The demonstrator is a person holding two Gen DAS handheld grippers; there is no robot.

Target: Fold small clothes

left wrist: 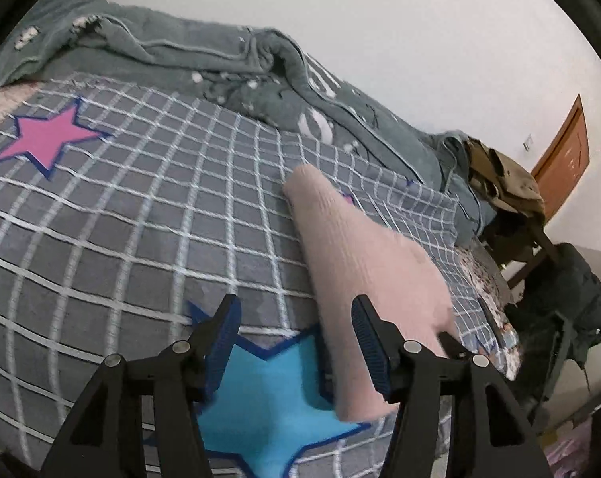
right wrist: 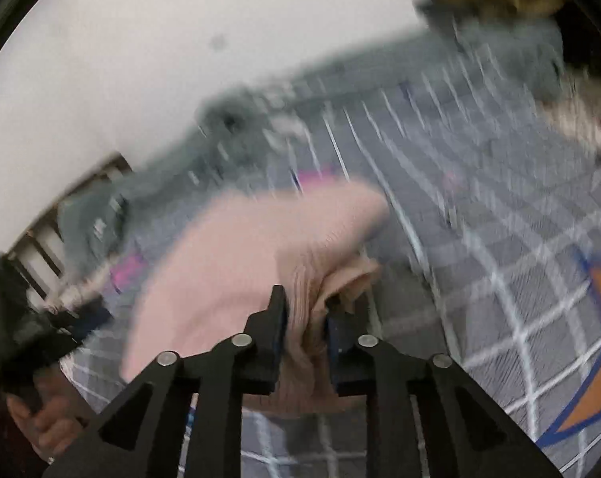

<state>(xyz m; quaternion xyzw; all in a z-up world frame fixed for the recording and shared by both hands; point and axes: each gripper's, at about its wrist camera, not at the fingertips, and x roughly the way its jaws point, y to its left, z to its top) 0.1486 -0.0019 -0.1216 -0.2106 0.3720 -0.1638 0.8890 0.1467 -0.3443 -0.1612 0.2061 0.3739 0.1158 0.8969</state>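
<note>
The right gripper [right wrist: 304,318] was closed on a bunched fold of the pale pink ribbed knit garment [right wrist: 236,263], its pads pinching the cloth near one edge, while the rest of the piece draped down onto the grey bedsheet with a white grid and coloured stars [right wrist: 499,239]. The left gripper [left wrist: 296,334] stood open with nothing between its pads; the pink garment [left wrist: 352,247] lay just beside its right-hand finger, partly over the blue star print [left wrist: 268,390], so that side of the cloth was loose. The main risk, as I judged it, was that a pull from the right hand alone would drag the whole garment across the sheet instead of folding it, since no second hold pinned the far side. The gathered pinch could also slip, or take only the top layer, leaving a crooked fold. The right wrist view was heavily blurred, so how deep the bite went could not be told. Counted: one pink garment, two grippers, one hand [right wrist: 41,418] visible on the left tool's handle, three star prints in the left wrist view (pink, blue, and a sliver of a third beside the garment), one rumpled grey-green quilt [left wrist: 173,47] along the wall, and one brown wooden door [left wrist: 567,151].
</note>
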